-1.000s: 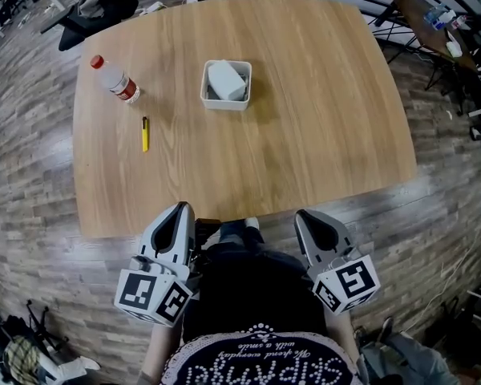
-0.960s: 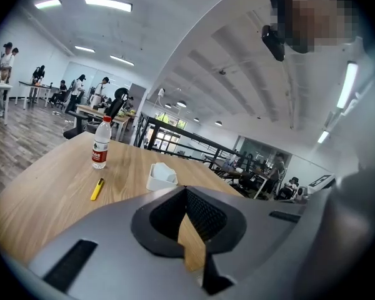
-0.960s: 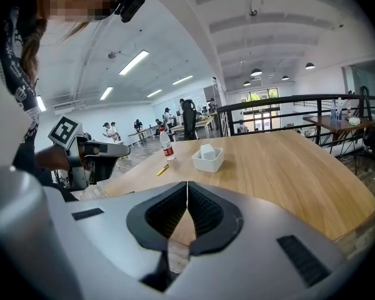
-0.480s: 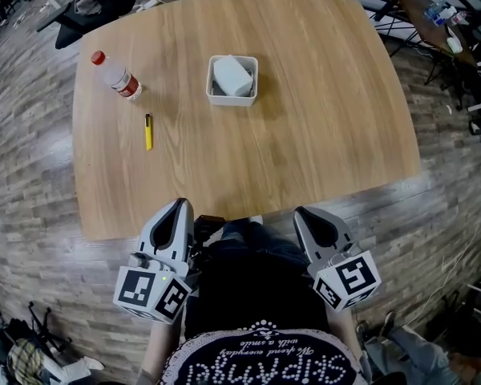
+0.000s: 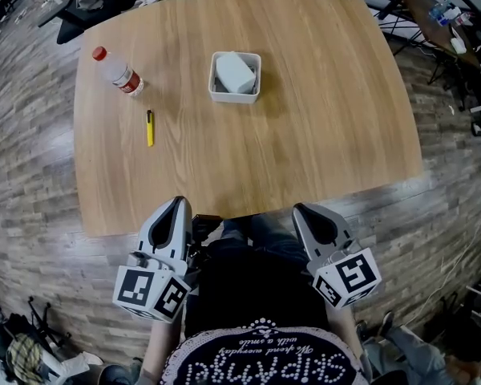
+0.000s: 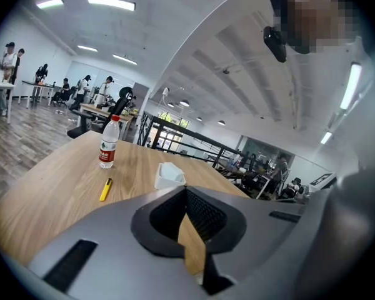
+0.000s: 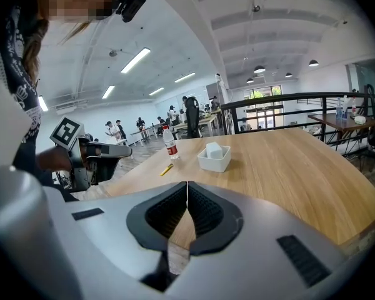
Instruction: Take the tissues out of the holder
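A white square holder [image 5: 235, 95] stands on the far middle of the wooden table [image 5: 321, 135], with a white pack of tissues [image 5: 235, 71] lying in it. The same holder shows small in the left gripper view [image 6: 169, 175] and in the right gripper view [image 7: 214, 161], with the tissues [image 7: 213, 149] sticking up above its rim. My left gripper [image 5: 177, 204] and right gripper [image 5: 303, 211] are held close to the person's body, short of the table's near edge and far from the holder. Both are shut, with nothing between their jaws.
A clear water bottle [image 5: 117, 71] with a red cap lies at the table's far left. A yellow pen [image 5: 150, 127] lies just nearer than it. Wood-plank floor surrounds the table, with a black railing and chairs beyond the far edge.
The head view has shifted a little, so the holder, bottle and pen sit slightly further right in the frame. Both grippers stay shut in the same place by the body.
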A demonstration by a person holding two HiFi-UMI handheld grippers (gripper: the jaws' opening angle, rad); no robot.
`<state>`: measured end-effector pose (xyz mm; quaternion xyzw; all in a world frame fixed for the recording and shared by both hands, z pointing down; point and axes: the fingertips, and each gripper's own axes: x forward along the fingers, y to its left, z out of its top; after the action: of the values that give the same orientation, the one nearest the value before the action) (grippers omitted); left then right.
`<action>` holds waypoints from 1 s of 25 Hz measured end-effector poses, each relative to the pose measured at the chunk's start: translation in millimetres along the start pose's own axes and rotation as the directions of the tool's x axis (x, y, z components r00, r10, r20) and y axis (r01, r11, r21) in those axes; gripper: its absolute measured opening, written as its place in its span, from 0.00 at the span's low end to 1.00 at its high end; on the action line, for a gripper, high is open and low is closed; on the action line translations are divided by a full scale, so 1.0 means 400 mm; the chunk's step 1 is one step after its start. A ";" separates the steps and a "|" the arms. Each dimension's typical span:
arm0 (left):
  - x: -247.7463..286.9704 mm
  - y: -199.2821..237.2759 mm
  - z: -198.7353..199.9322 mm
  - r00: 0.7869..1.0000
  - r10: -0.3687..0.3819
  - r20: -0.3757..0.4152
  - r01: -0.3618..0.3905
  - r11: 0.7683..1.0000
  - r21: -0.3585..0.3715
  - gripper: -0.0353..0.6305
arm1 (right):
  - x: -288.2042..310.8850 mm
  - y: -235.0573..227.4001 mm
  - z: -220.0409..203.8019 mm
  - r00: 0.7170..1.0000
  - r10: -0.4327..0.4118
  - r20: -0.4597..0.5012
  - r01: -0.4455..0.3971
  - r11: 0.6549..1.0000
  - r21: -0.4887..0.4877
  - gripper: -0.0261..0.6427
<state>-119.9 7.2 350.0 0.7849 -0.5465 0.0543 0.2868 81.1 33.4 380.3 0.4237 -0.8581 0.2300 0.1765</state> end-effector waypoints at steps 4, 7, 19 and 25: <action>0.008 -0.011 0.003 1.000 0.014 0.001 -0.014 1.000 0.001 0.06 | 0.005 -0.016 0.007 1.000 0.016 0.001 -0.016 1.000 -0.004 0.06; 0.020 -0.026 0.007 1.000 0.021 0.000 -0.021 1.000 -0.001 0.06 | 0.003 -0.035 0.017 1.000 0.026 0.006 -0.026 1.000 0.006 0.06; 0.041 -0.037 0.051 0.998 0.059 0.028 -0.059 0.998 0.003 0.06 | 0.033 -0.073 0.063 0.997 0.075 0.034 -0.076 0.997 0.021 0.06; 0.048 -0.019 0.058 0.997 0.064 0.033 -0.064 0.998 0.002 0.06 | 0.042 -0.074 0.080 0.995 0.083 0.060 -0.084 0.996 0.010 0.06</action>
<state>-110.9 -18.6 335.3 0.7681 -0.5761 0.0516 0.2748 91.9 -10.7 369.4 0.3952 -0.8785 0.2297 0.1386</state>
